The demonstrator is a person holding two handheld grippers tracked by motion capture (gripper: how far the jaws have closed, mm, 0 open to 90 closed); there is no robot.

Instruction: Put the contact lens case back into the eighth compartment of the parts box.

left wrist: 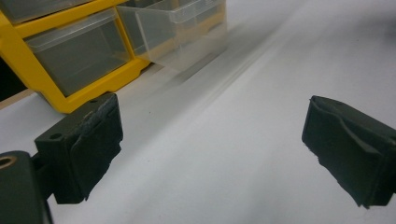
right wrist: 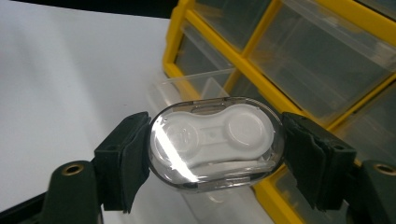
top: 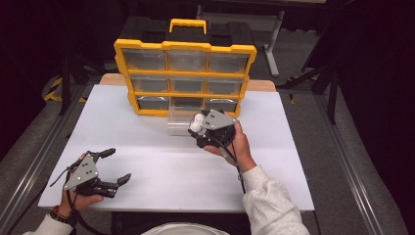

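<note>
**Contact-lens case in right gripper, over pulled-out drawer**

Contact-lens case: oval, clear shell with a white two-cup insert. Pinched end to end between the black jaws of the right gripper; both pads press on its sides. From the high view it sits at the gripper tip, just in front of the bottom row of the cabinet.

Drawer: clear plastic, drawn out of the bottom middle slot, resting on the table. The case hangs above it, not touching.

Storage cabinet: yellow frame, nine clear drawers in three rows, yellow carry handle on top, standing at the far side of the white table.

Left gripper: near the table's front left corner, well apart from the cabinet. Jaws spread wide, with only bare tabletop between them.
</note>
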